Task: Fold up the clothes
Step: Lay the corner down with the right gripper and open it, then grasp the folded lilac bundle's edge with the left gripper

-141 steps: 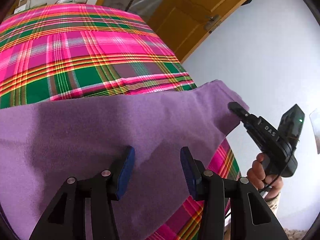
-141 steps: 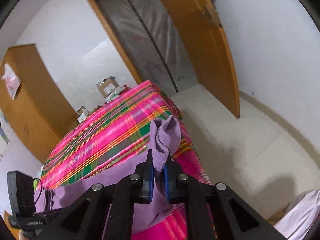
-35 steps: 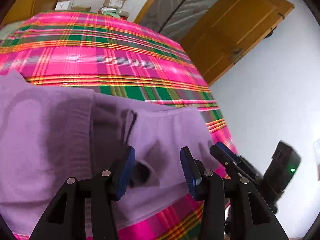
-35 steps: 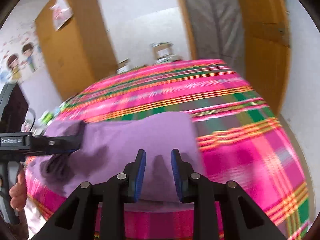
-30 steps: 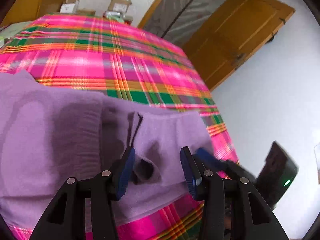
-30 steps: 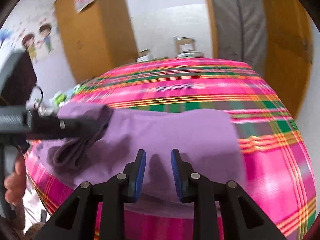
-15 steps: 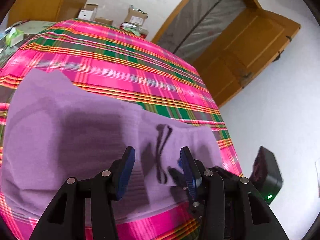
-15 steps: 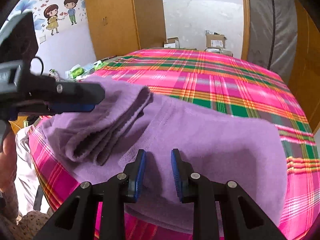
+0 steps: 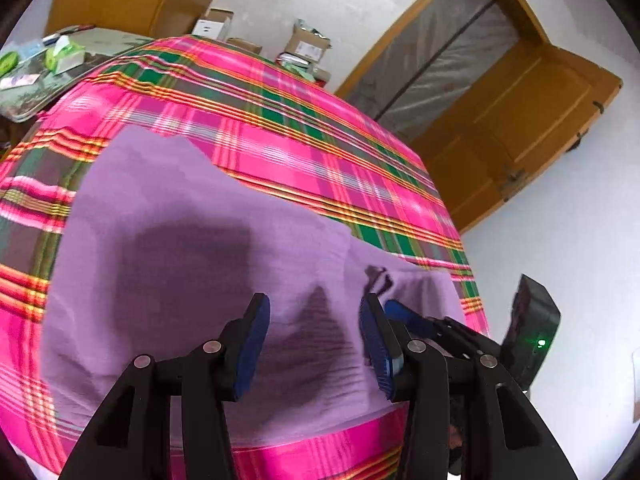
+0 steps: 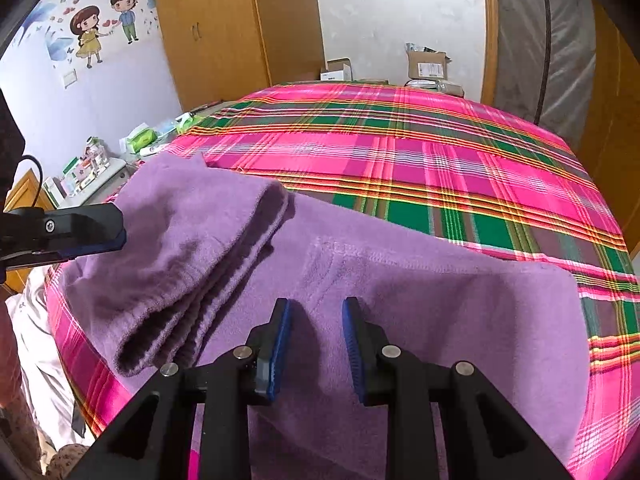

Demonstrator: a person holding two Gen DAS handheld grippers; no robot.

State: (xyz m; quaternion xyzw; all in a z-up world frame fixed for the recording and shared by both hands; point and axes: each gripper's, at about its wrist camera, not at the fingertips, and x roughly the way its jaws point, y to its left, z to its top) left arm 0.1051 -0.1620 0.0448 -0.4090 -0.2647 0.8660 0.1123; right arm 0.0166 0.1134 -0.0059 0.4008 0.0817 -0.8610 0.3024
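Purple fleece is lying under both of my grippers, spread across the near side of a plaid bed. My right gripper (image 10: 316, 340) is hanging just over the flat part of the garment (image 10: 460, 312) with its jaws standing apart and nothing between the blue pads. My left gripper (image 9: 316, 340) is hovering over the same cloth, jaws wide, gripping nothing; its shadow is falling on the fleece right under it.

Nearest me, the garment's front edge is running close to the bed's near edge, with only a thin strip of plaid showing below it in the left wrist view. To the left in the right wrist view, a folded roll (image 10: 192, 256) of the fleece is lying in stacked layers, its open end facing me, and the left gripper's tip is sitting at its left side; I cannot tell whether it is touching. The garment's right edge is ending short of the bed's right side, leaving plaid bare there.

Beyond the far hem, the plaid cover (image 10: 400, 140) is stretching away bare to the far end. Past it, cardboard boxes (image 10: 424, 64) are standing against the wall, a wooden wardrobe (image 10: 224, 20) is rising at the left, and a cluttered side table (image 10: 88, 168) is sitting beside the bed's left side.
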